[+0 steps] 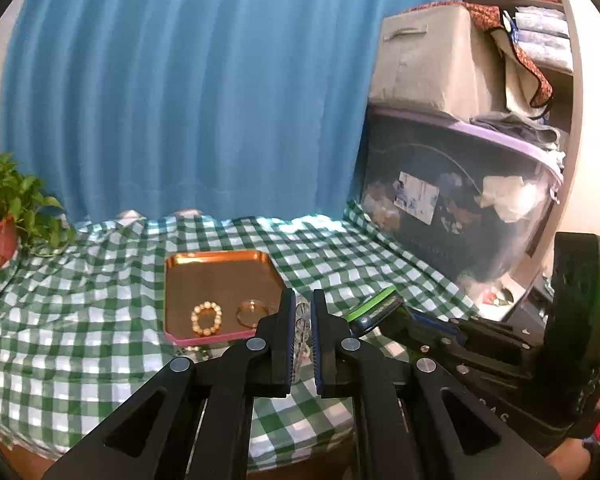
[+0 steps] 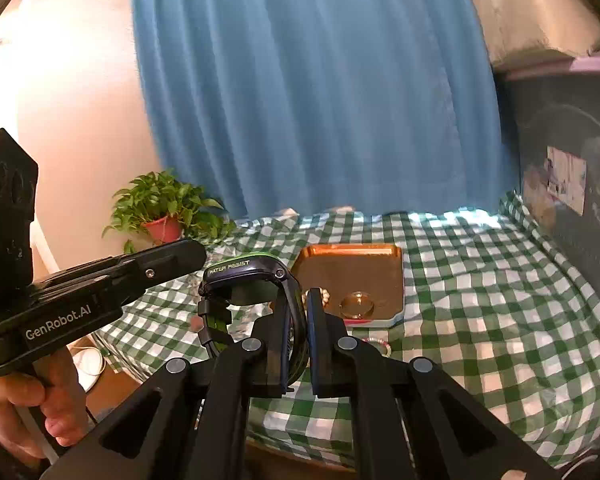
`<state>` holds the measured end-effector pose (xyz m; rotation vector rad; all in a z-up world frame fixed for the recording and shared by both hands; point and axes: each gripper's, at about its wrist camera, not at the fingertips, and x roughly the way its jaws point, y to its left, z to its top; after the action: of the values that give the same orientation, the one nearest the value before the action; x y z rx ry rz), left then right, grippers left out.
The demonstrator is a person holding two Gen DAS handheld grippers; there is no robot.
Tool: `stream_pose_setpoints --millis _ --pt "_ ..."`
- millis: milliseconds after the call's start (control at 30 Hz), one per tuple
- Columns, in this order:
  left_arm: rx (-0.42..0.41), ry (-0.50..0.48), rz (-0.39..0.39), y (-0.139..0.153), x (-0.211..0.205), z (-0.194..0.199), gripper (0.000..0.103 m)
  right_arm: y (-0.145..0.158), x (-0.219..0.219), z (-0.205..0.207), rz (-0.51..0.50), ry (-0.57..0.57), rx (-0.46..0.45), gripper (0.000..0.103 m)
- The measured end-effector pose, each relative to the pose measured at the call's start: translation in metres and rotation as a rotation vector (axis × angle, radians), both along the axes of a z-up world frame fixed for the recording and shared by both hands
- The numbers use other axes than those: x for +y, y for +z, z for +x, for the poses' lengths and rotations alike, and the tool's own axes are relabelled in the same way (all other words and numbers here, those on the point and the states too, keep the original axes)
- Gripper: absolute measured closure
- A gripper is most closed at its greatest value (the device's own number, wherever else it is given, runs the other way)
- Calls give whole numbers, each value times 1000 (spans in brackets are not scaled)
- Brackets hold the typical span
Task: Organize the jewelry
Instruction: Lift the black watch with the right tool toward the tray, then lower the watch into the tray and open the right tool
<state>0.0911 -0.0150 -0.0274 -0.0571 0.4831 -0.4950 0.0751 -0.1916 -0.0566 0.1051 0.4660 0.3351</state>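
Counting two pieces lying in the one copper tray: a pearl bracelet near its front rim and an amber ring just beside it, the two apart. Counting one more pink-and-white bracelet lying on the checked cloth just in front of the tray, outside it.

Pinching a clear bead bracelet between the nearly closed left tongs, lifted above the bench at the tray's front right corner, with the beads showing in the narrow gap. Gripping a single green-and-black watch by its strap in the right tongs, pressed close on the band, with the case marked "WATER RESIST" sticking out to the left and tilted face up, off the cloth and short of the tray.

Standing around the scene: one potted plant in a red pot at the bench's far left edge, a blue curtain hanging behind, and at the right a dark storage tub with a purple lid, carrying one grey fabric bin on top. Partly blocking the right camera's sight of the pearl bracelet with the watch and the tongs themselves.

Pointing both grippers forward toward the tray, side by side and near each other, roughly level. Wrapping a bare hand around the left gripper's handle, seen from the right camera.
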Motion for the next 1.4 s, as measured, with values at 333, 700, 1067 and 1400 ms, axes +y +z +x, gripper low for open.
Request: stream_pose_setpoints --millis 333,700,1067,1400 --pt "40 -26 -34 -32 -8 65 95 -28 -6 64 -13 -10 60 96" --pt "28 -14 -156 -34 32 158 95 -42 -13 153 28 -14 77 96" --pt "211 34 -205 -115 59 261 95 -77 7 237 -9 -4 112 96" --pt "320 142 -153 -176 73 300 95 -140 -21 281 14 -47 237 96"
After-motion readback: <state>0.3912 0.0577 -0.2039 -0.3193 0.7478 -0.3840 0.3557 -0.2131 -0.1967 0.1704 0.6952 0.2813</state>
